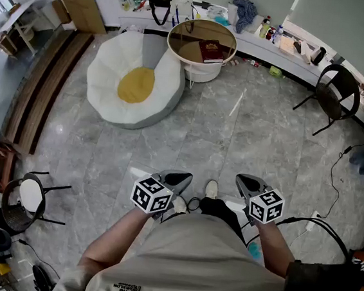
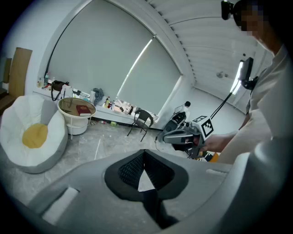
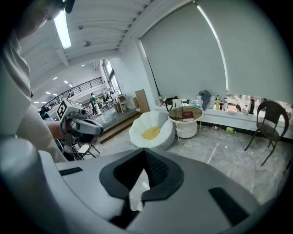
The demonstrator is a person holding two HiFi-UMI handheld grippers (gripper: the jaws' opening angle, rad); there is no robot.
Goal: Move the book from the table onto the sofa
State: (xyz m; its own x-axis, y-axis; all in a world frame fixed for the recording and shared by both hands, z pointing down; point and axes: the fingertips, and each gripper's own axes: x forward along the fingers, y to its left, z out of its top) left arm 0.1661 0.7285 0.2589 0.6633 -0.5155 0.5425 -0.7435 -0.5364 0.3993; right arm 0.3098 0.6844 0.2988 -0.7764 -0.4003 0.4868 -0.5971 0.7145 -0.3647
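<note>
Grey stone-tile floor (image 1: 235, 134); cluttered ledge (image 1: 269, 51) along the far wall; black chair (image 1: 336, 93) at far right. The dark red book (image 1: 212, 50) lies on the round table (image 1: 186, 45), just right of the white-and-yellow sofa (image 1: 137, 82). Its cover print is illegible. The left gripper (image 1: 182, 176) and right gripper (image 1: 243, 178) have their jaws fully closed and hold nothing.
</note>
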